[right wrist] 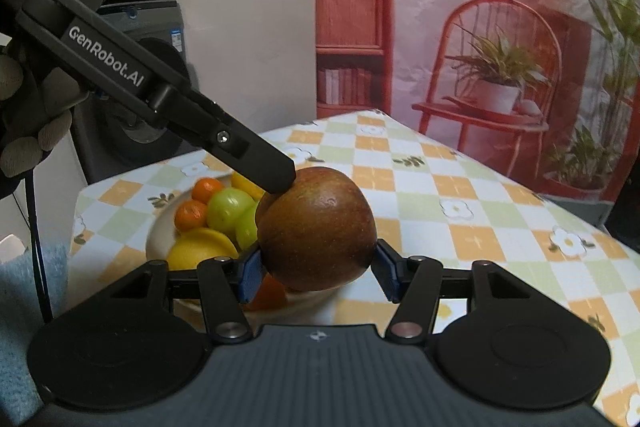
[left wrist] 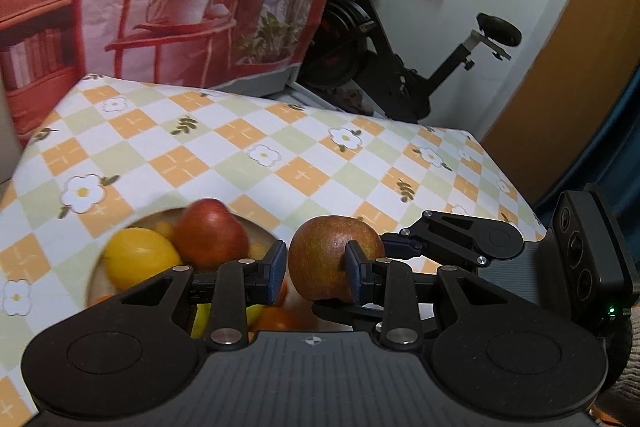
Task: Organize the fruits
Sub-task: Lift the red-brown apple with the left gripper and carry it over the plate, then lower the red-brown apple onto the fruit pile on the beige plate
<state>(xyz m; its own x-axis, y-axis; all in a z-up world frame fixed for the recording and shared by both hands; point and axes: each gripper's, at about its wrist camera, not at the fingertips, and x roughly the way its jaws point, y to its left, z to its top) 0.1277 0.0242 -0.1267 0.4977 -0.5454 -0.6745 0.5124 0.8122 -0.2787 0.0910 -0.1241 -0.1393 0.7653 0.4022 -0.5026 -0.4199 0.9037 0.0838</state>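
on the left of the bench [left wrist: 240,155], which wears a checked, flowered cloth, a pale bowl [right wrist: 155,241] holds a yellow fruit [left wrist: 138,255], a red apple [left wrist: 210,231], 2 oranges [right wrist: 206,189] and some green fruit [right wrist: 230,211]; in the left wrist view these are blurred. just right of the bowl, our left gripper [left wrist: 315,265] has its fingers drawn narrow with nothing clamped between them. in the right wrist view it slants in from the upper left, held by a gloved hand [right wrist: 32,115], and its tip touches the upper left of a large reddish-brown apple [right wrist: 318,231]. that apple sits off the bench, above the bowl's near right edge, gripped by our right gripper [right wrist: 318,267]: its 2 blue-padded fingers [right wrist: 252,273] press on the apple's left and right sides, about half spread. far right, behind the bench, stands an exercise bike [left wrist: 380,47].
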